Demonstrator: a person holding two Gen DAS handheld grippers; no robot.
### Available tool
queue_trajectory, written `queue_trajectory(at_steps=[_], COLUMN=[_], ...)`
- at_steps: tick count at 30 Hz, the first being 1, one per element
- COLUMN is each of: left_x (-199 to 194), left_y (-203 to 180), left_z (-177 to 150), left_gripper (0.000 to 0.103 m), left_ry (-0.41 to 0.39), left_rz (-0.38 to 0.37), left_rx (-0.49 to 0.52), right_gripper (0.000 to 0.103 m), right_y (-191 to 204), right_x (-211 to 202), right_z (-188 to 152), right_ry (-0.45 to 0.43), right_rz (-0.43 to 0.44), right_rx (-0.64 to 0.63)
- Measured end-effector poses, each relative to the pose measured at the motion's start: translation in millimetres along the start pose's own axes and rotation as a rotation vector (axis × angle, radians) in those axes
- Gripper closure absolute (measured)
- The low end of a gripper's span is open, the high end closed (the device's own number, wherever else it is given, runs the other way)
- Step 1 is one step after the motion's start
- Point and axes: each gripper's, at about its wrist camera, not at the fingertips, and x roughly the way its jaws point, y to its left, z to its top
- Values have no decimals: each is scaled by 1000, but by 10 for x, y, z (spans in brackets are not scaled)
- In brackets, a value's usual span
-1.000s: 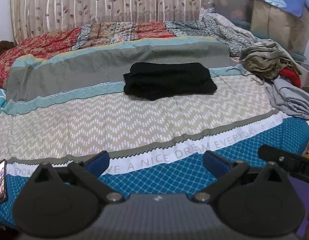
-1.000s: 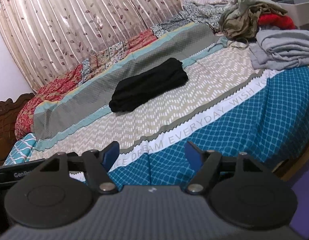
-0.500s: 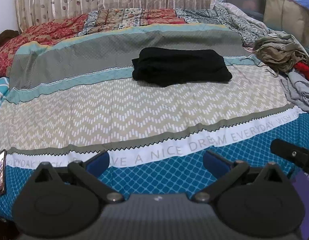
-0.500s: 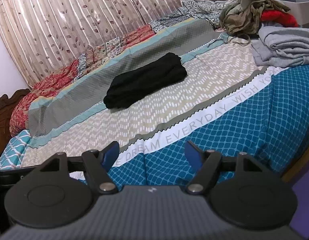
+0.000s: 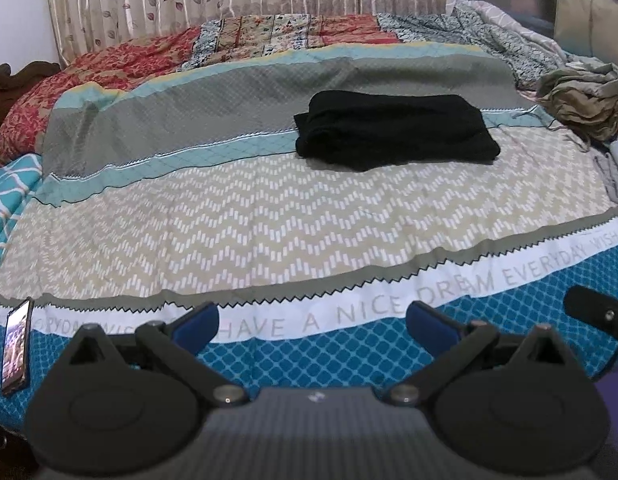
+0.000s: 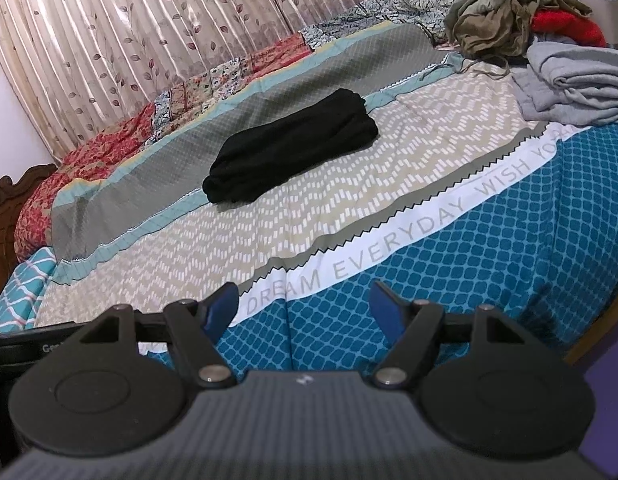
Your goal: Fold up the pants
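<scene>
2 grippers, both empty: left gripper (image 5: 312,322) and right gripper (image 6: 303,304) each hold their fingers spread wide over the near blue band of the bed (image 5: 269,216), well short of the cloth.

1 pants (image 5: 393,136), black, already folded into a thick oblong bundle, lying at 12 to 1 o'clock from the left gripper and at 12 o'clock from the right, past the chevron band. Judged soft, light and limp; layers likely to slide apart if lifted by 1 corner. Best hold: the short ends, 1 gripper each, pinching all layers together.

1 phone (image 5: 16,350) at 9 o'clock on the near bed edge; keep the left gripper off it.

1 heap of loose clothes (image 6: 541,40) at 2 o'clock, crowding that side.

Open room: broad bare spread between grippers and pants, and toward 10 o'clock. Near bed edge drops away at 5 o'clock.
</scene>
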Motion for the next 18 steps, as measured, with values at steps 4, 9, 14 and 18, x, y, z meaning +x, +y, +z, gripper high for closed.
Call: queue_trajectory(at_steps=[4, 9, 14, 18], left_x=[35, 47, 7, 9], left_y=[6, 29, 33, 58], left_z=[-6, -6, 3, 17], left_gripper=[0, 0, 0, 0], left_ry=[7, -4, -38, -38], left_rz=[16, 38, 71, 72], left_rx=[1, 3, 21, 12], right_gripper=[29, 29, 29, 29], right_y=[-4, -8, -9, 0], right_x=[11, 34, 44, 60], right_z=[4, 3, 5, 11], right_ry=[0, 4, 1, 1], right_rz=[-5, -9, -7, -3], right_rx=[4, 7, 7, 3])
